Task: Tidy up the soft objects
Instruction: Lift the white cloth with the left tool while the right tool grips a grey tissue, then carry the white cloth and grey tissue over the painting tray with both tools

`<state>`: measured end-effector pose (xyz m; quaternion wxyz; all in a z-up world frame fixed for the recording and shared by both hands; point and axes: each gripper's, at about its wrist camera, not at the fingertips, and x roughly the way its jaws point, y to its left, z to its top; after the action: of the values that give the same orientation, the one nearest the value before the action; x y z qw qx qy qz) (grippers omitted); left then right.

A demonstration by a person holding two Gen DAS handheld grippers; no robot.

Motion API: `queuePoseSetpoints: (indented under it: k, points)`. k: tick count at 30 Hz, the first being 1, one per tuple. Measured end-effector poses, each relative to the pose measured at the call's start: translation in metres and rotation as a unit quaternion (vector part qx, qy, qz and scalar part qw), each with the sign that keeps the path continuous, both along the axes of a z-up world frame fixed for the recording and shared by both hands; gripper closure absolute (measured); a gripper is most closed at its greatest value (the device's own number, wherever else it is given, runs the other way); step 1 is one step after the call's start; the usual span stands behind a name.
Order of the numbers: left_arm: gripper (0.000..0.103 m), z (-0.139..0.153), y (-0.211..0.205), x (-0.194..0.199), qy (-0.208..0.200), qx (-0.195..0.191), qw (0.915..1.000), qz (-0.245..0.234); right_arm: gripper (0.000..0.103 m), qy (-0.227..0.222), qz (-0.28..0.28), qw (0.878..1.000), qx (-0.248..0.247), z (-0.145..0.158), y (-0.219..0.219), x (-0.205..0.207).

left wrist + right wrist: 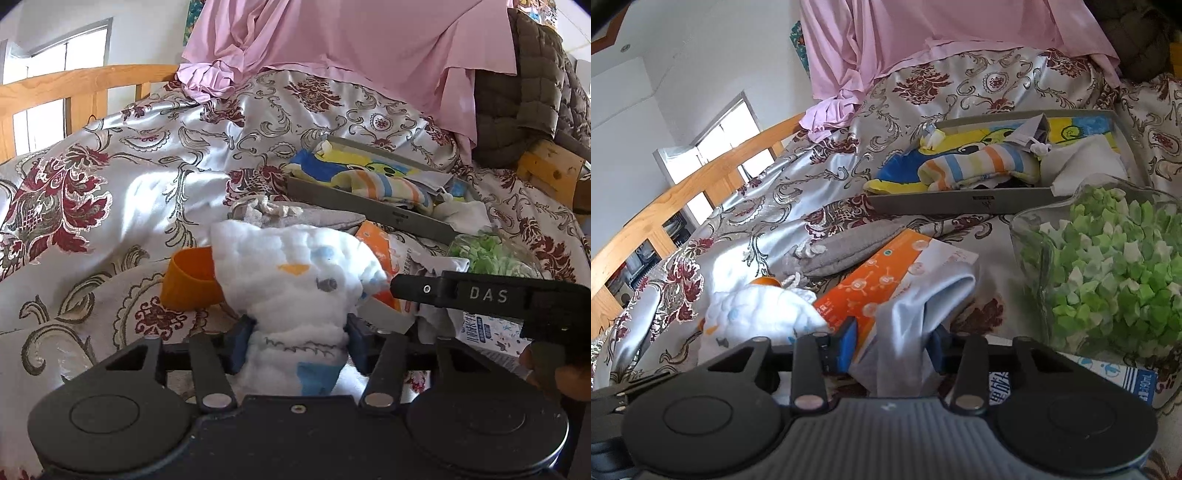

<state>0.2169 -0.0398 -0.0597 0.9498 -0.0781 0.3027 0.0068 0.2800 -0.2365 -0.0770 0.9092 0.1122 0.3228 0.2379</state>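
Note:
My left gripper (297, 332) is shut on a fluffy white cloth (295, 280) with blue and orange prints; its blue pads press on the cloth's lower part, which bulges up between them. My right gripper (892, 343) is shut on a pale grey-blue cloth (916, 299) that stands up between its pads. In the right wrist view the white cloth (757, 310) lies to the left. A black finger (424, 290) of the right gripper reaches in beside it. A grey box (960, 203) further back holds a striped sock (979, 162) and a yellow and blue cloth.
All of this lies on a floral satin bedspread (129, 177). There are an orange cup (188, 280), a grey towel (849, 251), an orange and white packet (879, 280) and a glass bowl of green paper bits (1108, 266). A pink sheet (332, 48) hangs behind, with a wooden rail (74, 85) at left.

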Motion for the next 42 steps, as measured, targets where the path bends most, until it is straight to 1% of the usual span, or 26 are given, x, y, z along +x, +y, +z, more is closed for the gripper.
queuePoseSetpoints:
  k: [2, 5, 7, 10, 18, 21, 23, 25, 34, 42]
  points:
    - [0.054, 0.001, -0.003, -0.001, 0.003, 0.003, 1.0000, -0.003, 0.066, 0.001, -0.001, 1.000, 0.002, 0.001, -0.001, -0.001]
    - [0.058, 0.002, -0.006, -0.002, 0.007, 0.009, 0.9999, -0.007, 0.076, -0.002, -0.001, 1.000, 0.000, 0.003, -0.001, -0.002]
    - [0.064, 0.003, -0.010, -0.003, 0.009, 0.013, 0.9998, -0.011, 0.084, -0.005, -0.001, 1.000, -0.006, 0.004, -0.001, -0.003]
    - [0.066, 0.007, -0.015, -0.006, 0.007, 0.021, 0.9997, -0.012, 0.089, -0.011, 0.002, 1.000, -0.010, 0.005, -0.002, -0.005]
    - [0.069, 0.027, -0.023, -0.017, -0.027, 0.018, 0.9995, 0.002, 0.090, -0.058, 0.003, 0.998, -0.014, 0.025, -0.005, -0.017]
    - [0.069, 0.033, -0.025, -0.019, -0.037, 0.016, 0.9991, 0.007, 0.090, -0.085, 0.001, 0.996, -0.039, 0.032, -0.004, -0.022]
    - [0.069, 0.036, -0.027, -0.019, -0.042, 0.016, 0.9990, 0.009, 0.090, -0.108, 0.000, 0.992, -0.065, 0.036, -0.001, -0.027]
    - [0.069, 0.039, -0.029, -0.021, -0.048, 0.015, 0.9987, 0.009, 0.090, -0.122, 0.002, 0.990, -0.074, 0.040, 0.000, -0.029]
    - [0.069, 0.047, -0.037, -0.023, -0.079, 0.013, 0.9965, 0.025, 0.090, -0.157, -0.007, 0.984, -0.083, 0.050, -0.005, -0.032]
    - [0.069, 0.048, -0.039, -0.020, -0.088, 0.013, 0.9956, 0.028, 0.090, -0.178, -0.020, 0.981, -0.080, 0.055, -0.013, -0.031]
